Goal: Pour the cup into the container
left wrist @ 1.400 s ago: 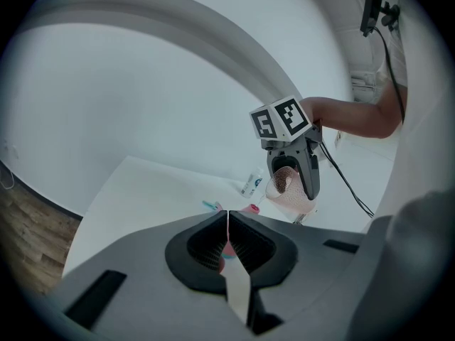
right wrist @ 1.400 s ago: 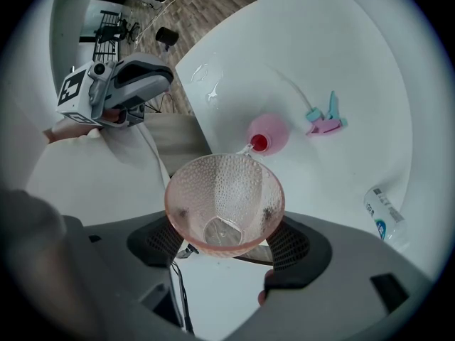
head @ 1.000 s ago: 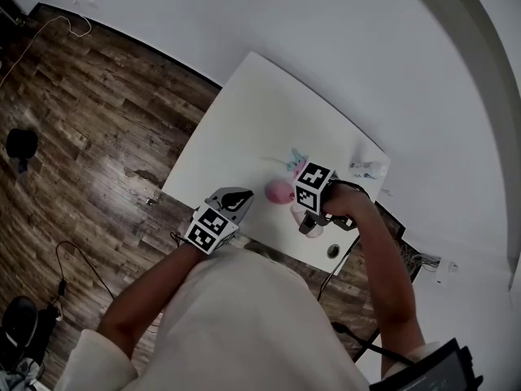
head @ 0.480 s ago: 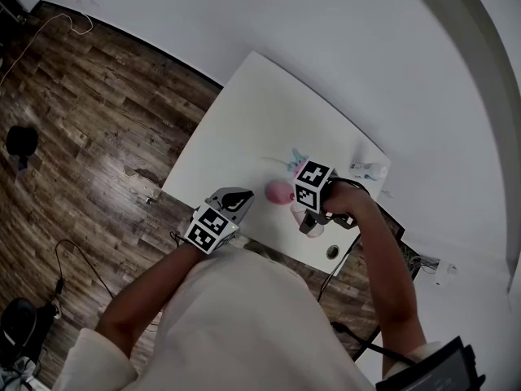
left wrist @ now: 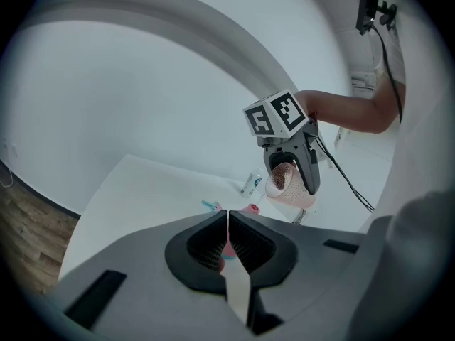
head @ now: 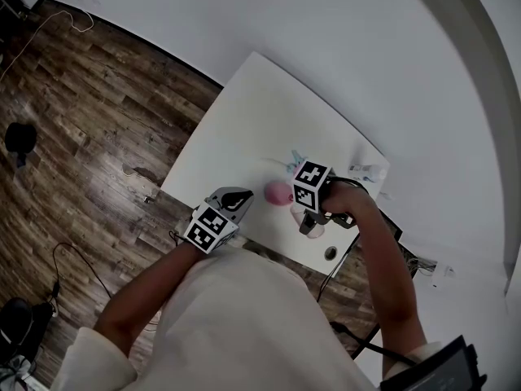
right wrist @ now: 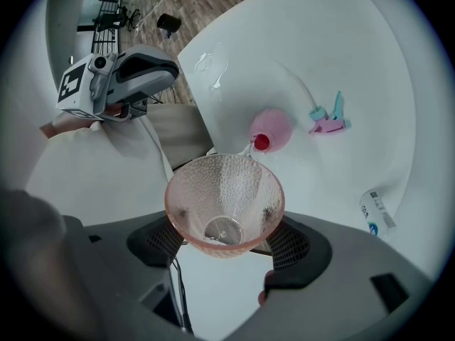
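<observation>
White table (head: 244, 120), right gripper (right wrist: 226, 241) clasping tipped cup (right wrist: 224, 190), bottle (right wrist: 377, 215) label unreadable

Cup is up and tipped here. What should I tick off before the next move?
1. Grip: the right gripper has a jaw pressed on each side of the cup. Ok.
2. Aim: in the right gripper view the cup's rim lies right beside the red mouth of the pink container. Ok.
3. What is left in the cup: cannot tell.
4. Left gripper: jaws together, nothing between them, held off to the side of the pour. Ok.
5. Nearby items: the clip and the small bottle lie apart from the container on the table. Ok.
</observation>
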Tool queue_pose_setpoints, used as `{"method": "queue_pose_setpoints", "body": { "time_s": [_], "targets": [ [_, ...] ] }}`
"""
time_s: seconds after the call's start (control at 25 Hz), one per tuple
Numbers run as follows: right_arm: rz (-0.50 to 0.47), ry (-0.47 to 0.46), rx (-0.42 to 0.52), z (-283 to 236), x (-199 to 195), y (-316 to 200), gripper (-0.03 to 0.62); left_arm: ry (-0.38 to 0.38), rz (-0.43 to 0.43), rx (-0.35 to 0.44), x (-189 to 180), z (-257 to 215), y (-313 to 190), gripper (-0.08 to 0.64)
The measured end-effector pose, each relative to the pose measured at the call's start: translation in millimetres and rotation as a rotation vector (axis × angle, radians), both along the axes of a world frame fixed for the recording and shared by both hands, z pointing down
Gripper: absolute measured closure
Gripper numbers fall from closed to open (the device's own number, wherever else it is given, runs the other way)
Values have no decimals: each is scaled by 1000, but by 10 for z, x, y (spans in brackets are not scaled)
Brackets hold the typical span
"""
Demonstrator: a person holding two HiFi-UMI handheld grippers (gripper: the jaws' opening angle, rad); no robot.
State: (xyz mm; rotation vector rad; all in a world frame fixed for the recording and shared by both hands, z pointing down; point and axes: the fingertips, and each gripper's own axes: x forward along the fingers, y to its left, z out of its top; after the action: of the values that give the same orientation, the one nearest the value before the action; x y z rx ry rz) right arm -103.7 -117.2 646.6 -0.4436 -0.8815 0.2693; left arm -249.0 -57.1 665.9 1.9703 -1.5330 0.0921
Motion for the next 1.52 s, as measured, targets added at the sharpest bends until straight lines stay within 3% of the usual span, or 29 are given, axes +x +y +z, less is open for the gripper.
{"method": "queue_pose_setpoints", "body": {
  "time_s": [1.52],
  "targets": [
    [-82, 71, -3, -43, -47, -28, 229, 10, -22, 0, -71, 21, 4, 549]
  ]
}}
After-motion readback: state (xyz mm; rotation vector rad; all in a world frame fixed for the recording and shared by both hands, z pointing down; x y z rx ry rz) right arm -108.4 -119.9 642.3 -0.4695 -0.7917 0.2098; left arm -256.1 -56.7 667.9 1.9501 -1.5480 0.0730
